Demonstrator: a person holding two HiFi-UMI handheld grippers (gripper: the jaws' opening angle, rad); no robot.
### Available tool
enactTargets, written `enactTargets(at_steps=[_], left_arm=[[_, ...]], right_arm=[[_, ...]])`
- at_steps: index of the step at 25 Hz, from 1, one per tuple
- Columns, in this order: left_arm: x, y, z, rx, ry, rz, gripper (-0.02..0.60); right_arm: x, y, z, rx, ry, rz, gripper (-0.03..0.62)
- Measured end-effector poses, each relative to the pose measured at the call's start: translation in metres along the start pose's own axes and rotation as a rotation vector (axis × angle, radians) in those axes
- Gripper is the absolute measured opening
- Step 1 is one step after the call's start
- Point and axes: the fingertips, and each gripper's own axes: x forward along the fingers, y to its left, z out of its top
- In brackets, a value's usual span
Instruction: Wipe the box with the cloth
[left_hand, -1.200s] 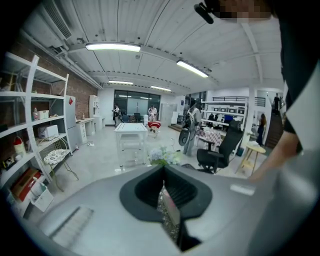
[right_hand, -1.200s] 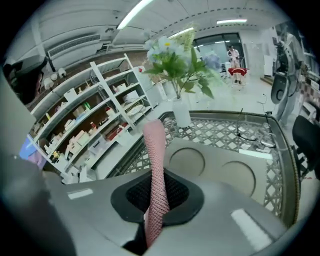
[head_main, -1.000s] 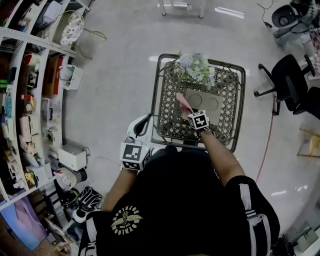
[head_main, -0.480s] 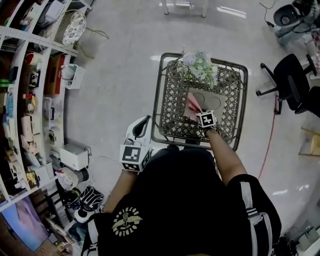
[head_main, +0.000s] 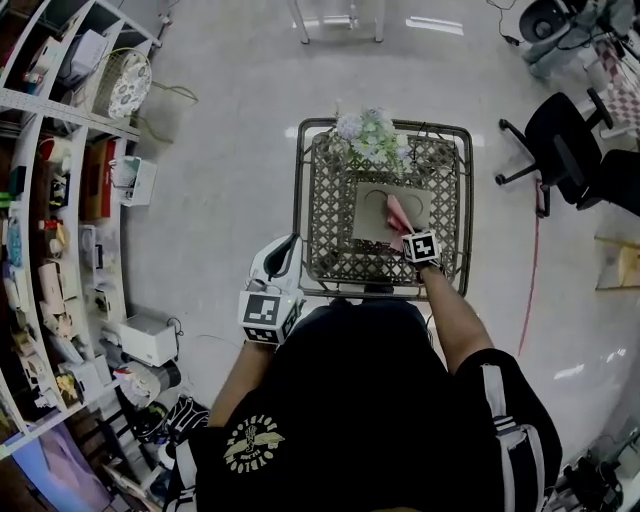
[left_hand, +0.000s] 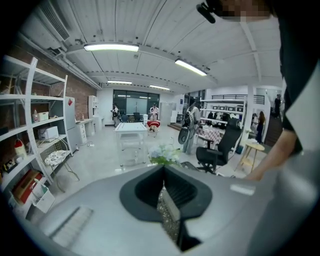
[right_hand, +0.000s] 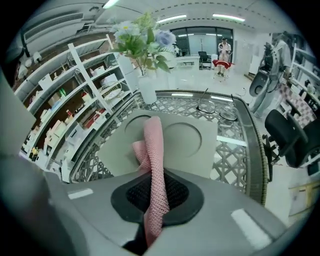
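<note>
A flat grey-beige box (head_main: 375, 222) with two circles on its lid (right_hand: 200, 142) lies on a lattice-topped table (head_main: 330, 230). My right gripper (head_main: 408, 236) is over the box, shut on a pink knitted cloth (right_hand: 153, 165). The cloth (head_main: 399, 213) hangs forward from the jaws and touches the lid near its middle. My left gripper (head_main: 280, 262) is held off the table's left front corner, pointing across the room; its jaws are shut with nothing between them (left_hand: 167, 210).
A white vase of flowers (head_main: 368, 135) stands at the table's far edge, just beyond the box (right_hand: 145, 47). Shelving (head_main: 60, 180) full of goods runs along the left. A black office chair (head_main: 560, 150) is at the right. The person's body stands against the table's near edge.
My right gripper has carried the pink cloth rightward over the box lid, from its left part to near its middle-right. The left gripper has hardly moved.
</note>
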Motion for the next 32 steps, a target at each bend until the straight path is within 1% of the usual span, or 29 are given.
enactTargets(at_steps=[2, 5, 9, 12, 14, 16, 19, 22, 27, 32], left_arm=[[0.002, -0.005, 0.003, 0.005, -0.005, -0.01, 0.0], [0.004, -0.005, 0.008, 0.013, -0.018, -0.007, 0.0], [0.004, 0.001, 0.016, 0.007, -0.038, 0.012, 0.0], [0.005, -0.002, 0.024, 0.019, -0.055, 0.005, 0.0], [0.005, -0.005, 0.028, 0.035, -0.065, -0.001, 0.0], [0.006, -0.005, 0.033, 0.047, -0.08, -0.005, 0.0], [0.006, -0.006, 0.037, 0.052, -0.098, -0.021, 0.0], [0.005, -0.011, 0.041, 0.055, -0.112, -0.048, 0.0], [0.004, -0.02, 0.057, 0.079, -0.157, -0.076, 0.0], [-0.015, -0.021, 0.07, 0.093, -0.213, -0.088, 0.0]], right_arm=[[-0.006, -0.014, -0.007, 0.03, 0.0, -0.016, 0.017], [-0.013, -0.029, -0.017, 0.045, 0.011, -0.046, 0.017], [-0.014, -0.04, -0.021, 0.044, 0.009, -0.081, 0.017], [-0.019, -0.048, -0.023, 0.066, 0.014, -0.12, 0.017], [-0.023, -0.051, -0.027, 0.079, 0.013, -0.125, 0.017], [-0.03, -0.051, -0.028, 0.087, -0.012, -0.116, 0.017], [-0.05, -0.045, -0.023, 0.106, -0.097, -0.091, 0.017], [-0.081, -0.038, -0.018, 0.113, -0.189, -0.092, 0.017], [-0.145, -0.03, 0.0, 0.138, -0.358, -0.111, 0.017], [-0.217, -0.009, 0.019, 0.176, -0.552, -0.115, 0.017]])
